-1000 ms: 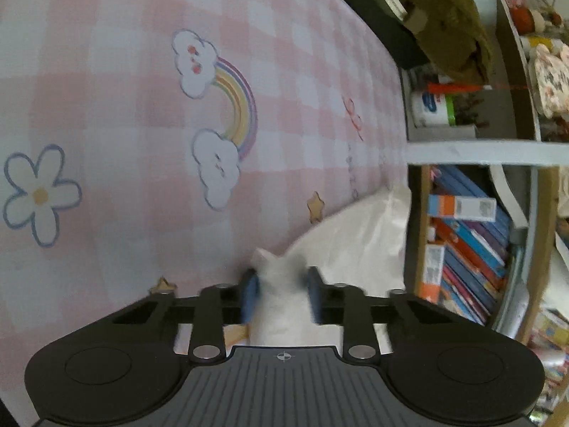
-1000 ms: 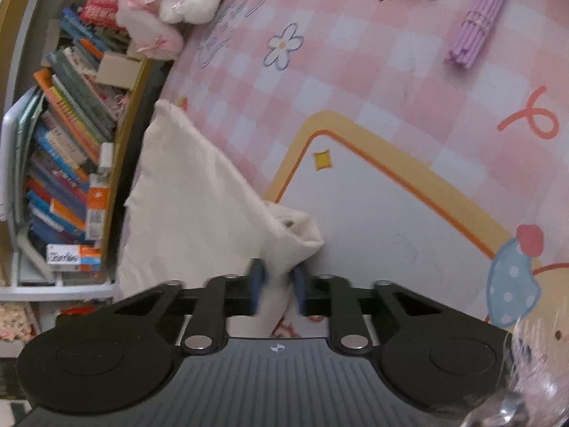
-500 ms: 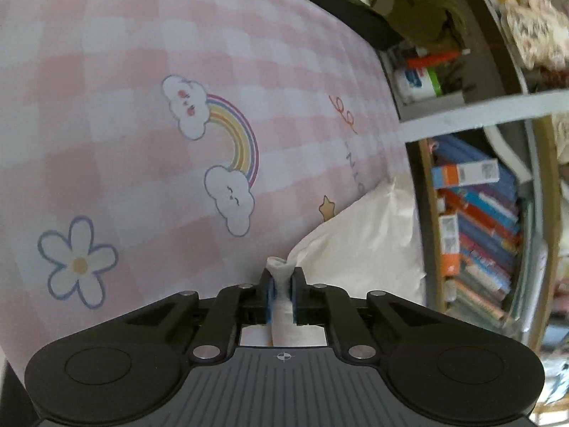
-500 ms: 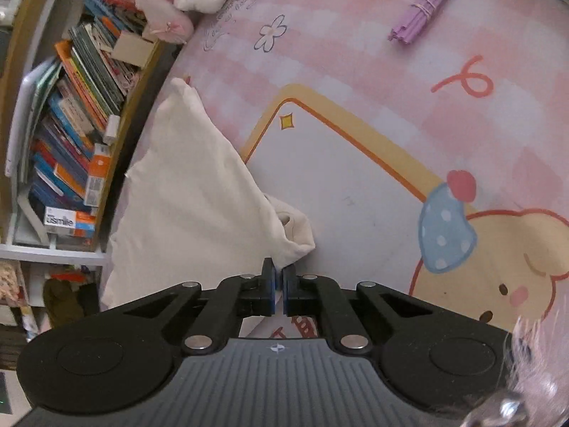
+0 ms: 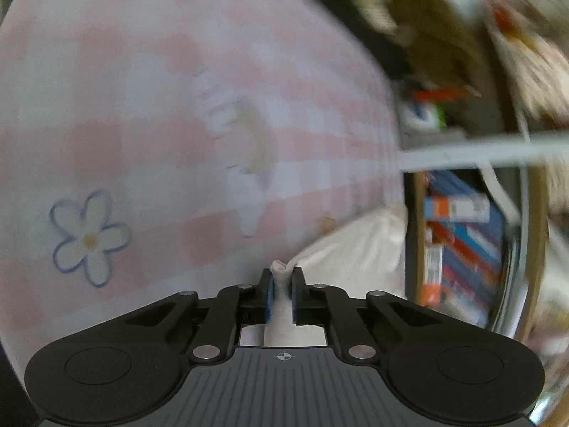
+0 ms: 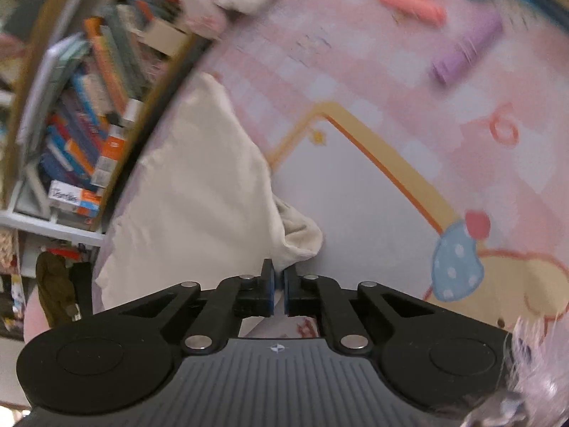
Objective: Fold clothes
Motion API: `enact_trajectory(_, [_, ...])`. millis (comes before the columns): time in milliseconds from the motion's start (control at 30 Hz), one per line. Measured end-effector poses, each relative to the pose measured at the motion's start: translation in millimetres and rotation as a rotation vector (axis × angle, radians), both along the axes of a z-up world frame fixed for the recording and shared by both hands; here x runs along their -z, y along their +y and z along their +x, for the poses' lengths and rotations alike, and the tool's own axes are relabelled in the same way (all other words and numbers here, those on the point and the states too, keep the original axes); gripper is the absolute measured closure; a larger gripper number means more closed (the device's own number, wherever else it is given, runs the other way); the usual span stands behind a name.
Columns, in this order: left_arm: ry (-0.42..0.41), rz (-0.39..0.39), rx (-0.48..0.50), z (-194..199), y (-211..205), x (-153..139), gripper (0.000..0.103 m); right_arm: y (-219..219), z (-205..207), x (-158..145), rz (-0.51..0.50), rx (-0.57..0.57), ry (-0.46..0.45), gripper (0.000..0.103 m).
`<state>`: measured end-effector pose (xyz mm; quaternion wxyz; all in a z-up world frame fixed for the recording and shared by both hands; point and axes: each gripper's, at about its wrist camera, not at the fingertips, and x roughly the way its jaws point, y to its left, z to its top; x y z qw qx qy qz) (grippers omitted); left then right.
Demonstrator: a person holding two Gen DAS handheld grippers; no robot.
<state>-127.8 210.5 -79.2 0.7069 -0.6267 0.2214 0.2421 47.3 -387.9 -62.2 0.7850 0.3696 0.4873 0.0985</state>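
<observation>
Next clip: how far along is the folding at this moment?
Early stage. Done: both grips are made. The left gripper is shut on a bunched corner of the cream garment, and the right gripper is pinched on its near edge. In hand: both views are motion-blurred, so the cloth is being carried over the pink checked mat. Left: no finished fold shows; one end is crumpled, and laying it flat remains.

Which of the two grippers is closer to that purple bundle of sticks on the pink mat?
Right. The purple bundle lies ahead of the right gripper, across the mat. The left gripper has no sight of it.
</observation>
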Motion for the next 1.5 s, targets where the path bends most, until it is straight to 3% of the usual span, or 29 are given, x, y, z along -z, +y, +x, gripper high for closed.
enact_trajectory(67, [0.006,0.111,0.063,5.6,-9.2,-20.0,0.096,1.8,-2.0,-5.4,-0.031,-0.012,-0.032,0.099])
enact_trajectory(267, [0.062,0.006,0.062,2.2,4.6,4.8,0.092,4.8,2.9,7.8,-0.089,-0.021,0.023,0.097])
enact_trajectory(333, [0.056,-0.005,0.060,-0.3,4.4,6.6,0.088,5.9,2.2,5.5,-0.108,-0.014,0.024,0.088])
enact_trajectory(433, [0.046,-0.001,0.092,0.8,6.3,5.9,0.076,8.7,-3.5,-5.1,-0.162,0.010,0.005,0.071])
enact_trajectory(567, [0.035,0.024,0.151,1.3,11.0,-0.1,0.055,24.1,-15.8,-25.2,-0.257,-0.032,-0.080,0.067])
enact_trajectory(667, [0.022,0.016,0.187,3.1,16.4,-0.7,0.049,51.3,-27.9,-37.5,-0.351,-0.096,-0.148,0.065])
enact_trajectory(867, [0.039,0.019,0.318,11.5,36.9,-4.3,0.044,153.1,-49.5,-56.5,-0.459,-0.276,-0.307,0.058])
enact_trajectory(967, [0.027,0.006,0.385,14.7,47.8,-1.3,0.040,226.2,-61.1,-59.3,-0.500,-0.473,-0.387,0.048])
enact_trajectory(1100, [0.008,-0.046,0.469,20.2,61.2,7.7,0.039,321.8,-81.0,-52.5,-0.558,-0.748,-0.474,0.048])
enact_trajectory(1233, [0.008,-0.034,0.530,23.0,76.4,9.2,0.039,403.3,-104.4,-40.1,-0.642,-0.954,-0.551,0.049])
enact_trajectory(1500, [-0.057,-0.148,0.552,23.8,101.4,25.6,0.035,488.0,-122.9,-15.9,-0.760,-1.122,-0.545,0.051])
